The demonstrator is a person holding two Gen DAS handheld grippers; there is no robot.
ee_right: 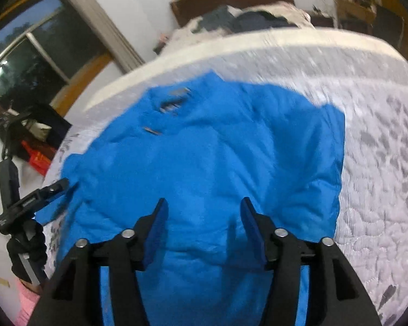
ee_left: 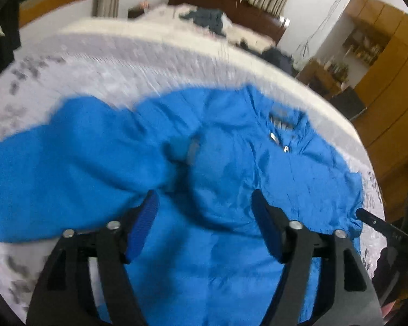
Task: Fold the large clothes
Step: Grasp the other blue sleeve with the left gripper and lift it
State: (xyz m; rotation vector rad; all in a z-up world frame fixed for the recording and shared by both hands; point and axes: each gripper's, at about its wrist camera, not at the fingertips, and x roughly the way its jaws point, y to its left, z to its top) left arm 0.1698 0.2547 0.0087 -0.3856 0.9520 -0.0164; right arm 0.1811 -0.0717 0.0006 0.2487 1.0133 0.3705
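A large bright blue jacket (ee_left: 231,168) lies front up on a bed with a grey-white quilted cover (ee_left: 100,62). Its collar with a dark label (ee_left: 281,116) points to the far edge. One sleeve (ee_left: 54,168) spreads out to the left in the left wrist view. My left gripper (ee_left: 205,203) hovers open over the jacket's middle, near the armpit, with nothing between its fingers. My right gripper (ee_right: 202,209) is open too, above the jacket's (ee_right: 204,157) chest, empty. On this side the jacket ends in a straight edge (ee_right: 340,163). Both views are motion-blurred.
A black tool part held by a dark gloved hand (ee_right: 27,244) touches the jacket's left edge (ee_right: 49,190). A second bed (ee_left: 204,19) with dark clothes stands behind. Wooden cabinets (ee_left: 389,62) are at the right, a window (ee_right: 40,54) at the left.
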